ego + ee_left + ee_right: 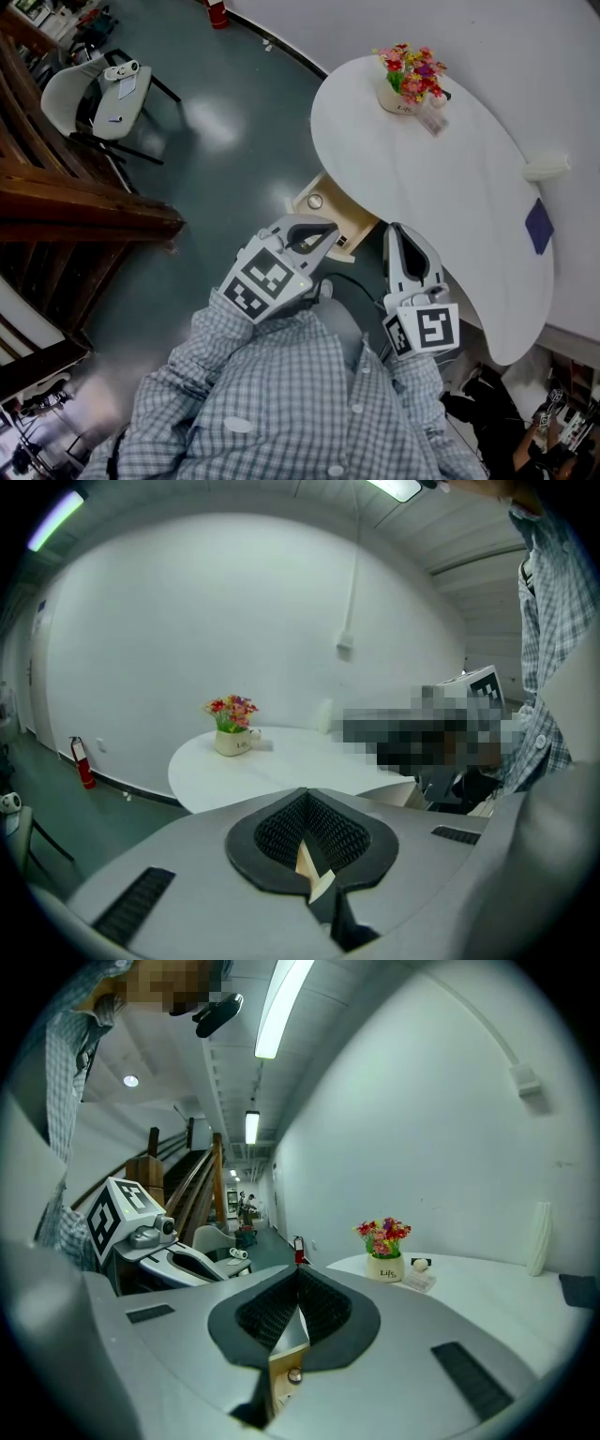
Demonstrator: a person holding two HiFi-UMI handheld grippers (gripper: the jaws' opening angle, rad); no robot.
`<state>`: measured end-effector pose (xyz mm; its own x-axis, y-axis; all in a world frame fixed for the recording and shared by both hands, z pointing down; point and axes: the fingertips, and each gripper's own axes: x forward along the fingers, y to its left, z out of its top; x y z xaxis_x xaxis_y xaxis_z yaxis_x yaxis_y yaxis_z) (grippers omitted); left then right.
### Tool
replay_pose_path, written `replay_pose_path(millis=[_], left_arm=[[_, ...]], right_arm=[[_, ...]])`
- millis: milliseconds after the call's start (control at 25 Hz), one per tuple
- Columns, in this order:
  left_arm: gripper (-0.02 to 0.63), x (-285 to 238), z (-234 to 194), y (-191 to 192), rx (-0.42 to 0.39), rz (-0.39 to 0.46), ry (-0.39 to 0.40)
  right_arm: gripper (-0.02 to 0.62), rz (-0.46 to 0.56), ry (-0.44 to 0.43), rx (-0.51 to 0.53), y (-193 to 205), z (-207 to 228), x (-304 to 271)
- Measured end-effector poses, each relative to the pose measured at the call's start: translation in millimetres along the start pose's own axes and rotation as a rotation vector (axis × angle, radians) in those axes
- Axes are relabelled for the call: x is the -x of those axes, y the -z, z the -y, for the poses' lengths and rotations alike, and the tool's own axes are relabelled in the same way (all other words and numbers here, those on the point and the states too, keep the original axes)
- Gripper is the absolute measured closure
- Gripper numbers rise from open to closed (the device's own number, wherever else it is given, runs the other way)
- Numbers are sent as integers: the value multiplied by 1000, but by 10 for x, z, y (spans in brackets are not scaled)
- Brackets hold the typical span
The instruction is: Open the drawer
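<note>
**Left gripper** [307, 794]: jaws are clenching tip to tip and gripping nothing. Only a sliver of pale wood is showing through the slit behind the tips. The tips are hanging just off the near edge of the desk [441, 178], over the drawer's outer corner. Whether they are touching the drawer cannot be told.

**Right gripper** [298, 1274]: jaws are likewise meeting at the tips and carrying nothing. The drawer front is showing through the slit below them. This gripper is lying just beside the desk's near edge.

**Drawer** [349, 217]: light wood, standing pulled out from under the desk's near edge. Its round knob [315, 201] is facing away from the desk.

**Room for moving**: the green floor [216, 159] is running out from the drawer front. A chair [94, 94] and a wooden staircase [66, 206] are standing well apart from the desk.

**Pose**: both grippers are being held side by side in front of a checked shirt [309, 403]. They are tilting slightly downward towards the desk, marker cubes nearest the person.

**On the desk**: a flower pot [405, 80] is sitting near the far edge, well apart from both grippers.
</note>
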<state>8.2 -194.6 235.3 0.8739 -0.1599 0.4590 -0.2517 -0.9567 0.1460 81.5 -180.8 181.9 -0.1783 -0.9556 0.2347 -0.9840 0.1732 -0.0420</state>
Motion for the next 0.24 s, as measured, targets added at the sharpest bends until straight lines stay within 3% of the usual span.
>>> replay_pose_path(millis=[240], left_arm=[[600,26,-43,28,3,-3,-9]], right_arm=[[586,-3,-4,0,17,-36,-20]])
